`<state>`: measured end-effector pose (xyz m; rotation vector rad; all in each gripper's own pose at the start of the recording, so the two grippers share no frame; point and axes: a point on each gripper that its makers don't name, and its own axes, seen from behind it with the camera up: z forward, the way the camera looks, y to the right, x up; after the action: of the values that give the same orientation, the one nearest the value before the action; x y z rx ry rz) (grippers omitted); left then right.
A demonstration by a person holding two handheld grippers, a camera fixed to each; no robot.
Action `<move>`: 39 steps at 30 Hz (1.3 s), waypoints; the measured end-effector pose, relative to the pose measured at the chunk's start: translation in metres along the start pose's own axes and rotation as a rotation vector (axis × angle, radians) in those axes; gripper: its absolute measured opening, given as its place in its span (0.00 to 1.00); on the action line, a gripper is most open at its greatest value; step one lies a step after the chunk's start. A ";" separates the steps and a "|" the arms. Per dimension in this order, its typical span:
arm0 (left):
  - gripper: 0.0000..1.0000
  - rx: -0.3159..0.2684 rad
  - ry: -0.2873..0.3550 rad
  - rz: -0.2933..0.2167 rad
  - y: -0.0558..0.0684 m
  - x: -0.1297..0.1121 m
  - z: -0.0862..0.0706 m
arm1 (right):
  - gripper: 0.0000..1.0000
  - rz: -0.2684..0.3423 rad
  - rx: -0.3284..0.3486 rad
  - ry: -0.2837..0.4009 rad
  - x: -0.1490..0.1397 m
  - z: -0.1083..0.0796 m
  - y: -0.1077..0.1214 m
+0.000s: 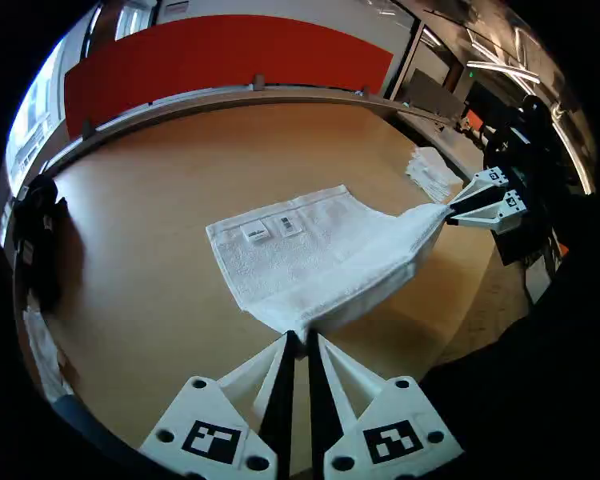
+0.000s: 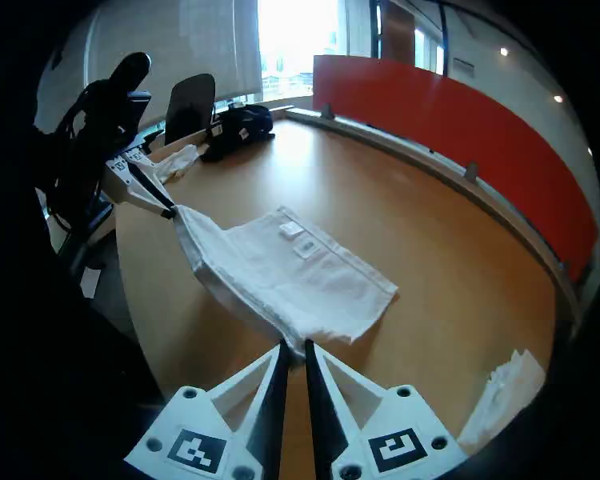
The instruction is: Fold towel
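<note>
Left gripper (image 1: 302,336): jaws pressed together on one corner of the towel (image 1: 316,256). The pinched tip is hidden between them.
Right gripper (image 2: 297,346): jaws closed on the neighbouring corner of the towel, its tip likewise covered.
Towel: white. Its near edge is lifted and slung between the two grippers, and its far part lies flat on the surface (image 1: 156,200). The underside of the raised edge is out of sight.
Labels (image 1: 272,228): two small tags on the towel's flat part, print too small to make out.
White cloth pile (image 1: 428,172): beyond the towel, folds blurred.
Red panel (image 1: 220,56): behind the towel, along the surface's far rim.
Dark bag (image 2: 240,124): well past the towel, shape indistinct.
</note>
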<state>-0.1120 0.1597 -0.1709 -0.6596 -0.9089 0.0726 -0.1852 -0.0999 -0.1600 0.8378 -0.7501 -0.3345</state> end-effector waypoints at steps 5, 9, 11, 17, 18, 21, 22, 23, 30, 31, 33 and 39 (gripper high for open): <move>0.11 -0.003 0.013 -0.011 -0.006 0.013 0.006 | 0.15 -0.012 -0.006 -0.017 0.003 0.005 0.011; 0.11 0.013 0.031 -0.009 -0.018 0.030 0.014 | 0.15 -0.023 -0.017 -0.022 0.009 0.012 0.023; 0.11 0.020 0.038 -0.008 -0.023 0.037 0.018 | 0.15 -0.027 -0.022 -0.022 0.013 0.016 0.029; 0.11 0.043 0.047 -0.014 -0.038 0.056 0.031 | 0.15 -0.042 -0.040 -0.022 0.023 0.032 0.048; 0.11 0.047 0.047 -0.016 -0.040 0.058 0.034 | 0.15 -0.043 -0.043 -0.022 0.025 0.035 0.052; 0.11 0.059 0.045 -0.022 -0.046 0.062 0.042 | 0.15 -0.042 -0.051 -0.025 0.029 0.042 0.061; 0.11 0.063 0.041 -0.023 -0.048 0.063 0.045 | 0.15 -0.040 -0.051 -0.027 0.030 0.045 0.064; 0.11 0.067 0.038 -0.024 -0.050 0.063 0.048 | 0.15 -0.038 -0.052 -0.030 0.030 0.047 0.066; 0.11 0.079 0.014 -0.014 -0.058 0.063 0.065 | 0.15 -0.029 -0.052 -0.045 0.031 0.058 0.080; 0.11 0.079 0.014 -0.014 -0.059 0.063 0.066 | 0.15 -0.028 -0.053 -0.047 0.030 0.059 0.081; 0.11 0.079 0.012 -0.015 -0.060 0.064 0.069 | 0.15 -0.027 -0.054 -0.052 0.029 0.060 0.084; 0.11 0.081 0.005 -0.021 -0.064 0.067 0.078 | 0.15 -0.023 -0.050 -0.067 0.025 0.067 0.089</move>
<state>-0.1420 0.1691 -0.0539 -0.5749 -0.9033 0.0883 -0.2167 -0.0931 -0.0504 0.7919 -0.7917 -0.4015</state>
